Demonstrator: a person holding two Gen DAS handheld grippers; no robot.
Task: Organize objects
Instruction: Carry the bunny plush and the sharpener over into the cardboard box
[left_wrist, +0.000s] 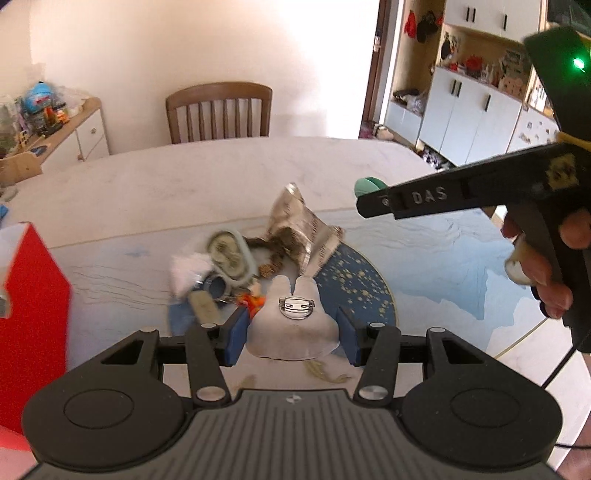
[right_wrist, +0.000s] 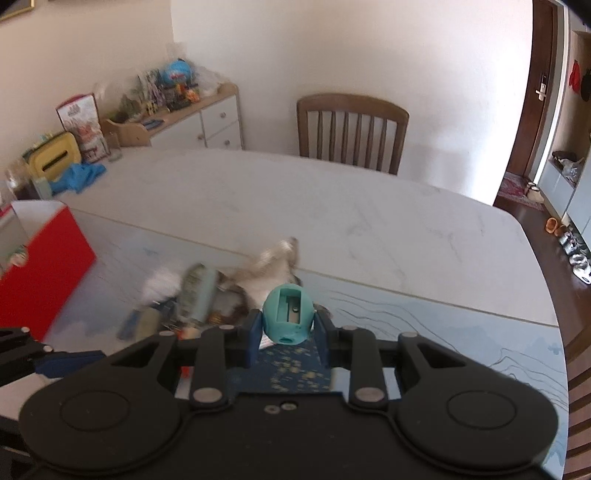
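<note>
In the left wrist view, my left gripper (left_wrist: 291, 334) is shut on a grey bunny-shaped badge (left_wrist: 291, 332), its metal pin clasp facing the camera, held above the table. Just beyond it lies a pile: a silver foil packet (left_wrist: 301, 225), a grey oval case (left_wrist: 231, 254), white tissue (left_wrist: 186, 271) and small bits. In the right wrist view, my right gripper (right_wrist: 288, 334) is shut on a teal egg-shaped pencil sharpener (right_wrist: 288, 317), blade side up. The right gripper (left_wrist: 369, 199) also shows at the right of the left wrist view, a hand on its handle. A red box (left_wrist: 33, 314) stands at the left.
A pale blue mat (left_wrist: 424, 251) with a dark blue speckled disc covers the near part of the white table (right_wrist: 332, 206). A wooden chair (right_wrist: 351, 129) stands at the far side. A cluttered sideboard (right_wrist: 177, 118) is at the back left, and the red box (right_wrist: 48, 266) has an open top.
</note>
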